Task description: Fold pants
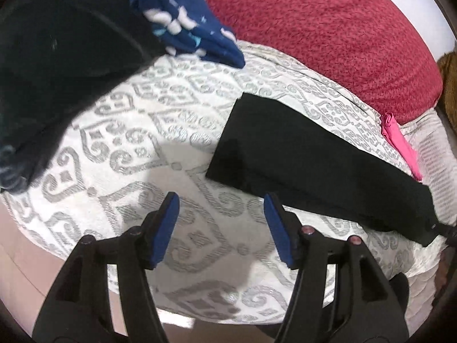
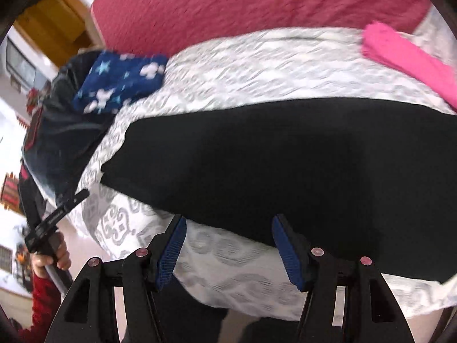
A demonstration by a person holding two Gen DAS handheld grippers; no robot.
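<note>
One pair of black pants (image 1: 300, 160) lies folded into a long flat strip on the bed's white cover with grey scrollwork (image 1: 137, 131), running from the middle of the bed out toward its right side in the left wrist view. In the right wrist view the same pants (image 2: 271, 157) fill the middle of the picture, their near edge just beyond the fingertips.

Two tools are in sight. The left tool (image 1: 221, 208) hangs over bare cover just near and left of the pants, its two blue-padded fingers (image 1: 167, 228) spread wide with nothing between them. The right tool (image 2: 228, 228) has its jaws equally wide apart and empty, one pad over the cover and the other over the near edge of the pants; whether it touches the cloth cannot be told.

Three other cloth items lie on the bed: one dark blue fleece piece with white and pale-blue stars (image 1: 185, 20) at the far left, one dark garment (image 1: 57, 57) beside it, and one pink folded cloth (image 2: 408, 57) at the far right. A red blanket (image 1: 314, 28) covers the far side. At the left edge of the right wrist view a hand (image 2: 54, 257) grips a tool's handle.
</note>
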